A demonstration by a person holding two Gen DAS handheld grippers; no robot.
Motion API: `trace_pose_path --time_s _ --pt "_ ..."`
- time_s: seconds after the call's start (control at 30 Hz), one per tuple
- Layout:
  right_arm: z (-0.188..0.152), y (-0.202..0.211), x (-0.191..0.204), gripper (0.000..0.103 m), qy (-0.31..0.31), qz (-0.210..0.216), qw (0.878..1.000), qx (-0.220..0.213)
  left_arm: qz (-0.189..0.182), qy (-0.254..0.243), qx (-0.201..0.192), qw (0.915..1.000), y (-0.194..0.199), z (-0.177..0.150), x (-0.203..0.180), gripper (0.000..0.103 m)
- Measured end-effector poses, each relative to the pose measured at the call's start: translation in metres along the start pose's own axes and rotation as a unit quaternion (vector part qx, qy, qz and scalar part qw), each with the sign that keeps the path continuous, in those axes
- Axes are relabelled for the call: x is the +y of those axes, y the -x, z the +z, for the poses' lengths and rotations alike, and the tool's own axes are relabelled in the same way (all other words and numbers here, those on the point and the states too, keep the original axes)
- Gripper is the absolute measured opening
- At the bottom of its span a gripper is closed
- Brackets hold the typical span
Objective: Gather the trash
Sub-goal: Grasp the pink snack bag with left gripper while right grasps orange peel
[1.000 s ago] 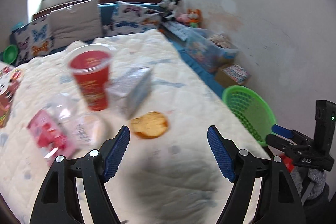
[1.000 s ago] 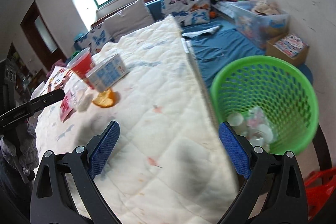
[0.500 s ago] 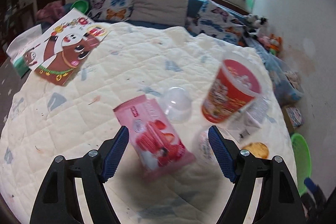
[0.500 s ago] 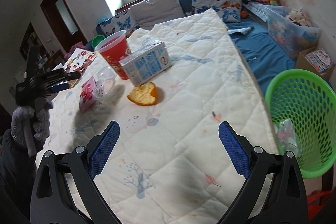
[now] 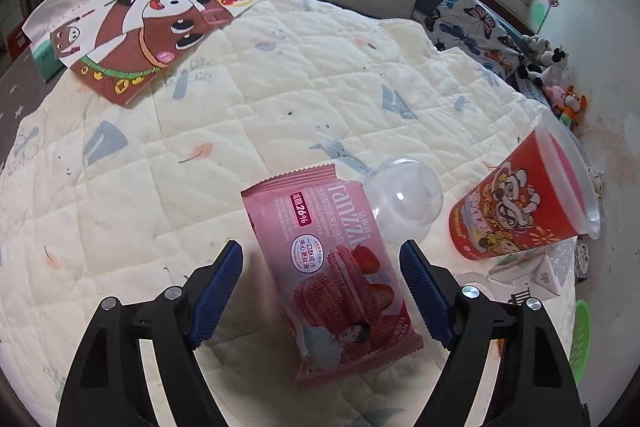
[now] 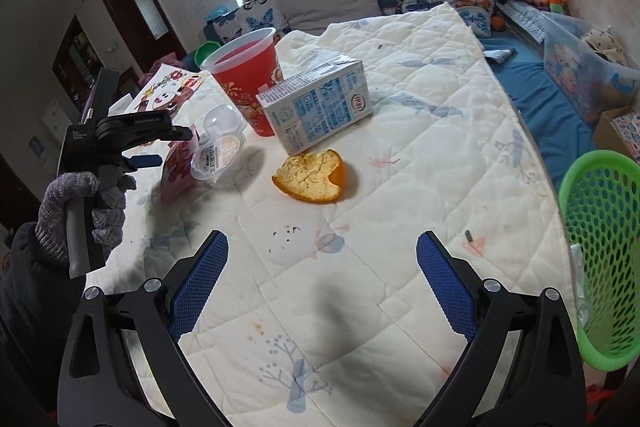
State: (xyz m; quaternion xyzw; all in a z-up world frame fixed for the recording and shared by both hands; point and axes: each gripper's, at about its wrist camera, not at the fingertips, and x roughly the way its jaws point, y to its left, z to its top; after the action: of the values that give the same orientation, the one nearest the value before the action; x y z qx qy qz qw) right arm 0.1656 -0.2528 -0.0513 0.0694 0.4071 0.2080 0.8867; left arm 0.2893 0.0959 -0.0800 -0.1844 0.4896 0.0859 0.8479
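A: From the left wrist, we are seeing the left gripper (image 5: 321, 281) hanging with its jaws spread wide, the pink wafer packet (image 5: 330, 269) lying between them but touching neither blue pad. The packet is resting on the quilted cover (image 5: 248, 99); its long axis is running away from us, its crimped top end pointing toward the cover's far edge and leaning a little left. A clear dome lid (image 5: 402, 203) is touching the packet's right side, and the red cup (image 5: 524, 199) is standing beyond it near the right edge.

B: From the right wrist, we are getting what that view is hiding: an orange peel (image 6: 312, 177) lying mid-cover, a milk carton (image 6: 320, 105) on its side just behind it, and the green basket (image 6: 600, 255) past the cover's right edge. Our right gripper (image 6: 322, 281) is hovering spread over bare quilt, holding nothing. At the left edge, we are also seeing the gloved left hand (image 6: 80, 211) gripping its tool over the packet.
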Motion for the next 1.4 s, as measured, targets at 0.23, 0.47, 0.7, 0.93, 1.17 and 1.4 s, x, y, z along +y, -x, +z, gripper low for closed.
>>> trace_pose_path --time_s 0.23,0.47,0.7,0.93,1.17,1.4 --pt "0.008 -0.016 0.006 0.093 0.012 -0.001 1.0 0.011 0.005 0.006 0.013 0.9999 -0.009 -0.001 -0.001 0.078" --pt "0.013 -0.04 0.015 0.091 0.036 -0.015 0.999 0.026 -0.009 -0.001 0.025 0.9996 -0.012 -0.005 0.0 0.07" --pt "0.019 -0.066 0.019 0.083 0.047 -0.022 0.998 0.041 -0.028 -0.011 0.025 0.9992 -0.007 -0.006 0.0 0.052" --pt "0.025 -0.093 0.024 0.072 0.067 -0.049 0.995 0.053 -0.043 -0.021 0.018 0.9987 0.003 -0.009 0.003 0.04" --pt "0.026 -0.1 0.021 0.061 0.061 -0.059 0.995 0.05 -0.059 -0.029 0.004 0.9978 0.02 -0.011 0.009 0.036" --pt "0.03 -0.103 0.022 0.061 0.058 -0.052 0.996 0.053 -0.069 -0.042 -0.007 0.9967 0.038 -0.017 0.013 0.036"
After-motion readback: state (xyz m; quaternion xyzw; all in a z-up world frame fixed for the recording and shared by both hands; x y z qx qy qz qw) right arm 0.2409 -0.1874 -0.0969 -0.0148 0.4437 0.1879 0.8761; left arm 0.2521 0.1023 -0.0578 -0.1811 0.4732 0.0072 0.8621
